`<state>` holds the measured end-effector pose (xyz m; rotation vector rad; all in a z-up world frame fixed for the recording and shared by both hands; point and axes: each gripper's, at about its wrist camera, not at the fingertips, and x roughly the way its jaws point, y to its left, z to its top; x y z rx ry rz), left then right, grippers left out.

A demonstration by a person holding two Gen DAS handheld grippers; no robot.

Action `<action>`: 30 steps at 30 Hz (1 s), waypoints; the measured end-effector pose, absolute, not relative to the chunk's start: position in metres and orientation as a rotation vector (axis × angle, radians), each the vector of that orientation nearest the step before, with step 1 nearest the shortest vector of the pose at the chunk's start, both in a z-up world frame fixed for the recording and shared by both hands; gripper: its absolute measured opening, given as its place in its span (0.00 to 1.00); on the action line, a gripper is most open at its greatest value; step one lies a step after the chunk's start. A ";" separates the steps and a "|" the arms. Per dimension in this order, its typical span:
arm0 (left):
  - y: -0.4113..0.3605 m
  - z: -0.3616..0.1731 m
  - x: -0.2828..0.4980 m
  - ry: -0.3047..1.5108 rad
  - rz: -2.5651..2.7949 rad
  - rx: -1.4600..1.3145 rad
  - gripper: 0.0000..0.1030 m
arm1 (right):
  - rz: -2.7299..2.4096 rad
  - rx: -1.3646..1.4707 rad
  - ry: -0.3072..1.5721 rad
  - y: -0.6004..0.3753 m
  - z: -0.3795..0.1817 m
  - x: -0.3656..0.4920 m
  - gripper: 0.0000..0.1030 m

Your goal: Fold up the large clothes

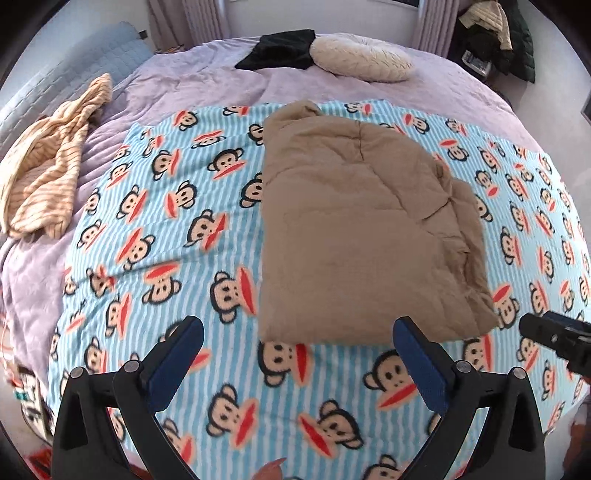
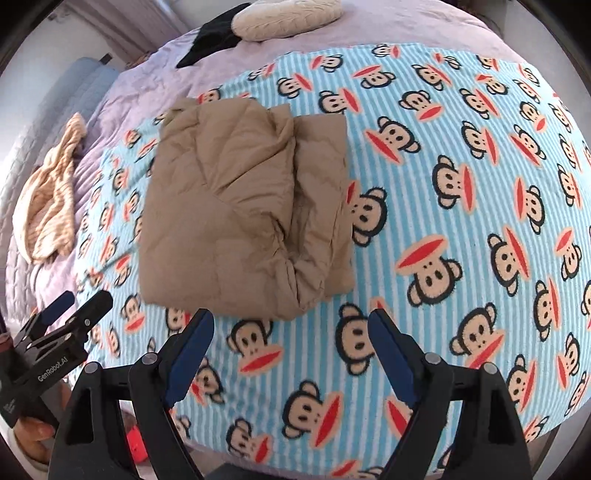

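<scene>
Two wrist cameras, both looking steeply down at one bed from its near edge.
The left view sits left of the folded tan garment [image 1: 365, 229], the right view right of it; both share it, the monkey-print blanket [image 1: 177, 258], the striped cloth [image 1: 51, 173] and round cushion [image 1: 362, 59] beyond.

Home bedroom: bed [image 1: 461, 96], pillow [image 1: 362, 59], curtains [image 1: 430, 22].
</scene>
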<state>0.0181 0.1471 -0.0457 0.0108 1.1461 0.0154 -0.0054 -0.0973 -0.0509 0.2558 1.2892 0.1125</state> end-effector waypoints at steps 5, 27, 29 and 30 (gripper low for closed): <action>0.137 -0.021 -0.018 1.114 0.047 -0.012 0.99 | 0.131 0.212 1.272 -0.098 -0.035 -0.018 0.86; 0.161 0.082 -0.038 0.965 0.043 -0.016 0.99 | 0.026 0.117 0.978 -0.058 0.077 -0.049 1.00; 0.167 0.085 -0.035 0.972 0.034 -0.025 0.99 | 0.010 0.110 0.969 -0.053 0.082 -0.050 1.00; 0.171 0.087 -0.033 0.975 0.029 -0.030 0.99 | 0.006 0.110 0.967 -0.050 0.084 -0.049 1.00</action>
